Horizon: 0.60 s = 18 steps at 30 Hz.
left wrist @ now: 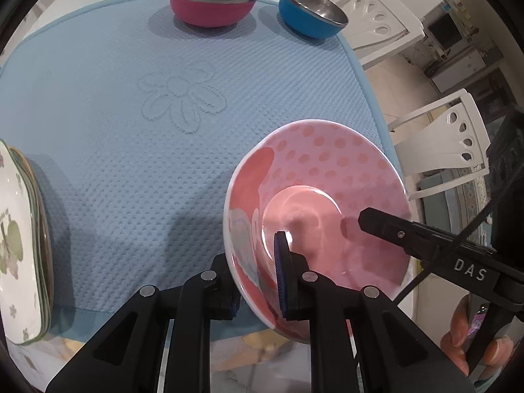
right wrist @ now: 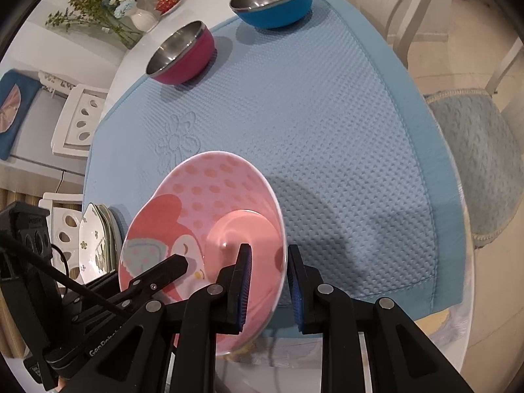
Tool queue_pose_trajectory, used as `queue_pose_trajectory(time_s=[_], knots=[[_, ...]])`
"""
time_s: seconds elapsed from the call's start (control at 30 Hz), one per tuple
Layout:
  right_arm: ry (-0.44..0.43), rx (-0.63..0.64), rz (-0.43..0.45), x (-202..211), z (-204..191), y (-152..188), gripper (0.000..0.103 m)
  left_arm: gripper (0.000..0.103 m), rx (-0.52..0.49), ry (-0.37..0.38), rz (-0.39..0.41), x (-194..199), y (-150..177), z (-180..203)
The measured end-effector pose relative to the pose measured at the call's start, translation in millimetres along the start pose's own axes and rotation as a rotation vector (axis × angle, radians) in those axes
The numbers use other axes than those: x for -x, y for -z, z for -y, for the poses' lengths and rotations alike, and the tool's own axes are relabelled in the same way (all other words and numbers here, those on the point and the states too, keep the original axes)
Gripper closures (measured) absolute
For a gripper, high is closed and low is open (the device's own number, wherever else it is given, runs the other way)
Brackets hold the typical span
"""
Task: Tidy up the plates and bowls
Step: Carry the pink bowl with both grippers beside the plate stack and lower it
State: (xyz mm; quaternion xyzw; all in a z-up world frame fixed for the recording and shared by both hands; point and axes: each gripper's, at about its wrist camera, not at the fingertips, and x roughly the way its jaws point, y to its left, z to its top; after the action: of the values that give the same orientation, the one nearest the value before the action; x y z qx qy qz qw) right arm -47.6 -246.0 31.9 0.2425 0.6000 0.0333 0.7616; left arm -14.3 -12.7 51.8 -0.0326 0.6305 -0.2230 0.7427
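Note:
A pink polka-dot plate [left wrist: 327, 177] is held tilted above the near edge of the blue mat [left wrist: 131, 98]. My left gripper [left wrist: 258, 278] is shut on its near rim, one pad inside and one behind. My right gripper [right wrist: 271, 281] straddles the opposite rim of the same plate [right wrist: 209, 190] with a gap beside the outer pad; it shows in the left wrist view [left wrist: 370, 219] reaching into the plate. A magenta steel bowl [left wrist: 213, 0] and a blue steel bowl [left wrist: 311, 9] stand at the mat's far edge. A stack of white floral plates [left wrist: 19, 239] lies at the near left.
White chairs [left wrist: 452, 144] stand beyond the table's right side. A cushioned chair [right wrist: 475, 157] shows in the right wrist view. A flower vase [right wrist: 140, 16] stands on the table behind the bowls [right wrist: 180, 55].

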Motion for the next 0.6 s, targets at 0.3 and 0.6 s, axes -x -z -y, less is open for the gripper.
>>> queue_pose_trajectory(time_s=[0.3,0.6], knots=[[-0.031,-0.023,-0.018,-6,3,-9,0.081,0.088,0.029,0.008,-0.001,1,-1,-7],[-0.035,-0.032,-0.032,-12,9,-17,0.081,0.088,0.011,-0.018,-0.014,-6,-2,-1]])
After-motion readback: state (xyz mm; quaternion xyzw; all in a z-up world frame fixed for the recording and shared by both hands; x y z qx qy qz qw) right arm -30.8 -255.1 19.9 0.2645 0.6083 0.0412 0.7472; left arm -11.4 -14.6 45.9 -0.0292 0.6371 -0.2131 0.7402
